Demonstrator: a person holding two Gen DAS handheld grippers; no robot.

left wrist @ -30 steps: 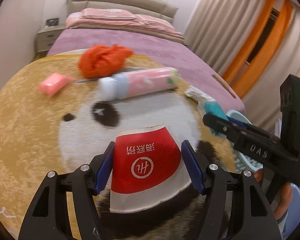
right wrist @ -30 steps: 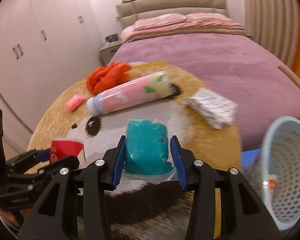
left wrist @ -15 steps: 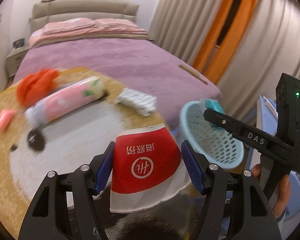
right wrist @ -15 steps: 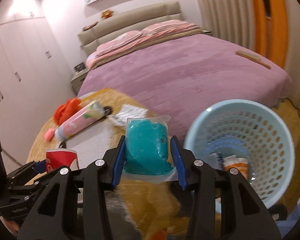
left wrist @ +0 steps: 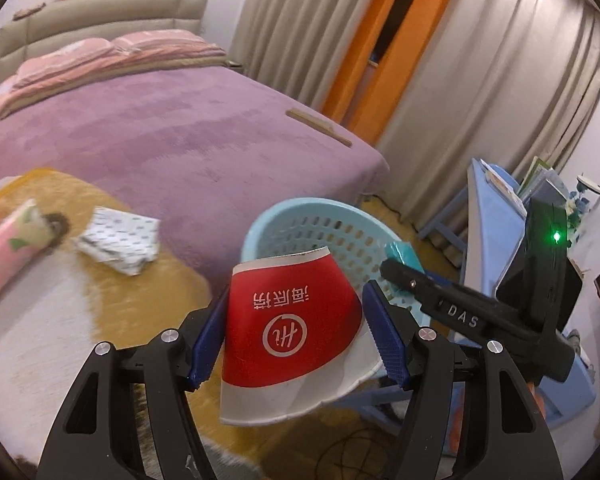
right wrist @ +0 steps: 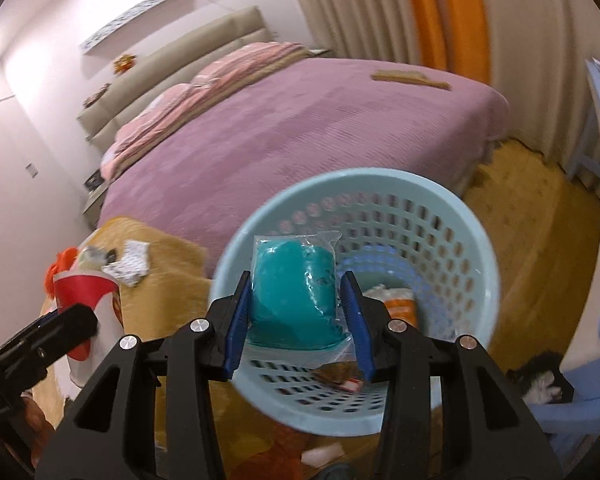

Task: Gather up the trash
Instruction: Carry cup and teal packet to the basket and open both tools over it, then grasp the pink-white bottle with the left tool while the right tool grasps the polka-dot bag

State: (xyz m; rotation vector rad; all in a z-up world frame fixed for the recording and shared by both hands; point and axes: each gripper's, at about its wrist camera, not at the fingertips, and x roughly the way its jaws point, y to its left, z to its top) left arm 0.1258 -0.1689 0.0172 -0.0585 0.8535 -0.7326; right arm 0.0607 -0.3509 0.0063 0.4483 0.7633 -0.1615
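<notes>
Teal putty in a clear bag (right wrist: 294,292) is pinched between the right gripper (right wrist: 298,316) pads, hanging over the mouth of the pale blue basket (right wrist: 452,216), which holds what looks like an orange wrapper (right wrist: 400,308) and other scraps. Beside the basket's near rim, the left gripper (left wrist: 296,340) clamps a flattened red paper cup (left wrist: 288,332). Beyond the basket, a patterned packet (left wrist: 118,240) lies on the yellow rug (left wrist: 172,280) against the purple bed (left wrist: 180,132).
</notes>
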